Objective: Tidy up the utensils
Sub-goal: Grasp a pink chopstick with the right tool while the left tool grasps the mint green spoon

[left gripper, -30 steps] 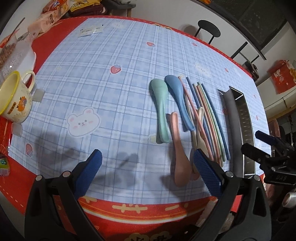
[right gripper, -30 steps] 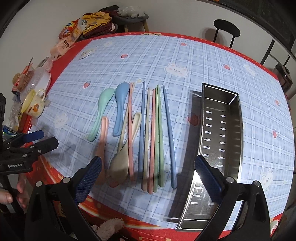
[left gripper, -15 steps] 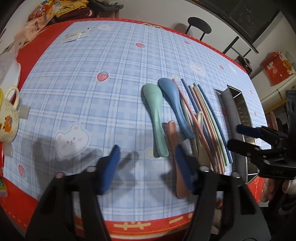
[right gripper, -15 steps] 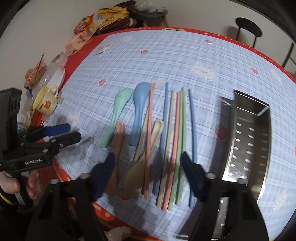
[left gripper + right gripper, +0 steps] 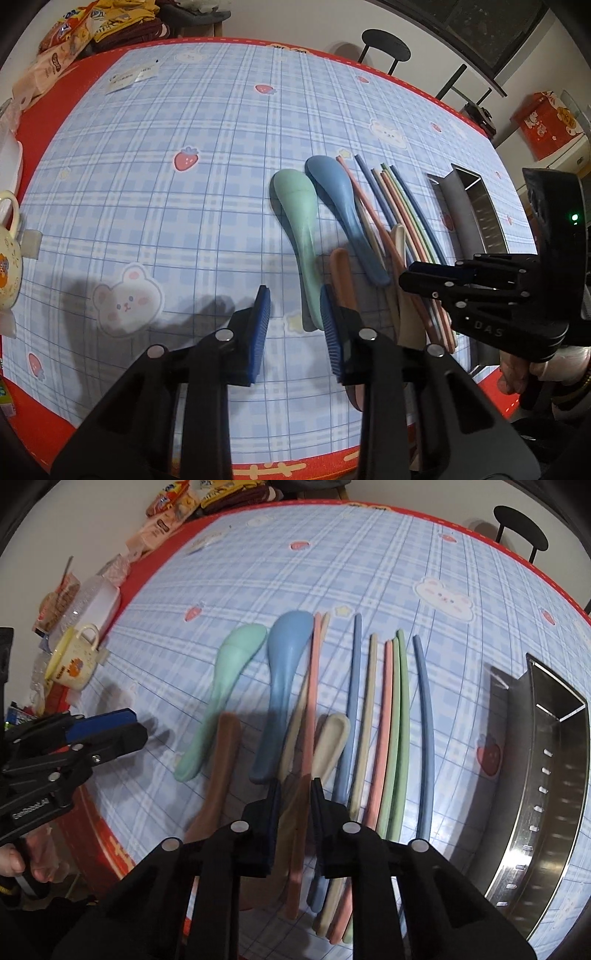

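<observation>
- Pastel plastic spoons and chopsticks (image 5: 395, 716) lie in a row on the plaid-covered worktop (image 5: 184, 221), beside a steel tray (image 5: 554, 775).
- Right hand-held gripper (image 5: 295, 790): jaws closing around a pink chopstick (image 5: 314, 686), a narrow gap remaining.
- Left hand-held gripper (image 5: 293, 314): closing too, nothing between its jaws.

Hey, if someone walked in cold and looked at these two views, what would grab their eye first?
Most likely the pastel utensils laid side by side on the checked tablecloth: a green spoon, a blue spoon and a row of chopsticks. A steel tray sits to their right. Both grippers hover over the near ends, jaws closing: the right gripper over a pink chopstick, the left gripper with only cloth in its gap.
</observation>
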`<state>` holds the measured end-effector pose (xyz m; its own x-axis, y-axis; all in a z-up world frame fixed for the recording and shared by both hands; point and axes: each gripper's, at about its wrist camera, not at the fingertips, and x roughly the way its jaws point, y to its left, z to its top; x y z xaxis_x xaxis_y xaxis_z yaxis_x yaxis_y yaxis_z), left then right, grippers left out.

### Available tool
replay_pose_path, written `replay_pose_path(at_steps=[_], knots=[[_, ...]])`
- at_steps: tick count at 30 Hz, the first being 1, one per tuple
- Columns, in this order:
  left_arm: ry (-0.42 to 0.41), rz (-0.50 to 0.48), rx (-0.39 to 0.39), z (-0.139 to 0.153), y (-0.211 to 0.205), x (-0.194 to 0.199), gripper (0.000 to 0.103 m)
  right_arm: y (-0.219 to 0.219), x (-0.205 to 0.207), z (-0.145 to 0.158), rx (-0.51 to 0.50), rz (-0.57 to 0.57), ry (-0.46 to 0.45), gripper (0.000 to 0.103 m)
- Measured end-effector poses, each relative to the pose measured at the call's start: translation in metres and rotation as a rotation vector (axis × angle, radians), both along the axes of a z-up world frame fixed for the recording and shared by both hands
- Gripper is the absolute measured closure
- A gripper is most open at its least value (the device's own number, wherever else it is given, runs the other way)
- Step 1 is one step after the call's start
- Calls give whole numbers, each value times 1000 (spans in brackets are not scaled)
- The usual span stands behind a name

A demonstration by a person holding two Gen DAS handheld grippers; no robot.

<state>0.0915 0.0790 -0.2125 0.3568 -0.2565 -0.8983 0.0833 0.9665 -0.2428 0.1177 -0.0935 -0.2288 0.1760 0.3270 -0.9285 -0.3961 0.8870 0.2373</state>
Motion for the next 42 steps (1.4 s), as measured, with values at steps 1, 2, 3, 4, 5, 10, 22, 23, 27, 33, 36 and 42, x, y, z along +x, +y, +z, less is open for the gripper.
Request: replay_pose_path(at_steps=[1, 2, 3, 4, 5, 10, 22, 23, 27, 33, 36, 42], knots=[[3, 0, -3, -1, 0, 0, 73, 0, 0, -3, -2, -6, 6, 87], [6, 0, -6, -2, 0, 1, 73, -1, 0, -3, 3, -13, 4, 88], [9, 0, -9, -4, 0, 0, 73, -2, -1, -4, 10, -20, 4, 89], [13, 1, -12, -6, -1, 1, 73, -3, 0, -4, 14, -26, 7, 90], [17, 1, -13, -7, 0, 1, 73, -4, 0, -4, 14, -32, 9, 94], [31, -1, -24, -13, -3, 4, 73, -13, -2, -5, 33, -60, 17, 96], [24, 50, -100, -25, 4, 37, 70, -33, -22, 11, 115, -125, -9, 96], [21, 59, -108, -27, 4, 43, 70, -35, -22, 12, 116, -130, -11, 96], [-10, 66, -109, -27, 2, 57, 66, -41, -23, 13, 122, -148, -12, 96], [-15, 38, -81, -35, -7, 71, 64, -44, -25, 13, 125, -164, -10, 96], [-23, 31, -71, -40, -8, 73, 64, -44, -28, 17, 133, -164, -18, 96], [-29, 4, -54, -41, -12, 72, 72, -43, -28, 20, 141, -167, -27, 96]])
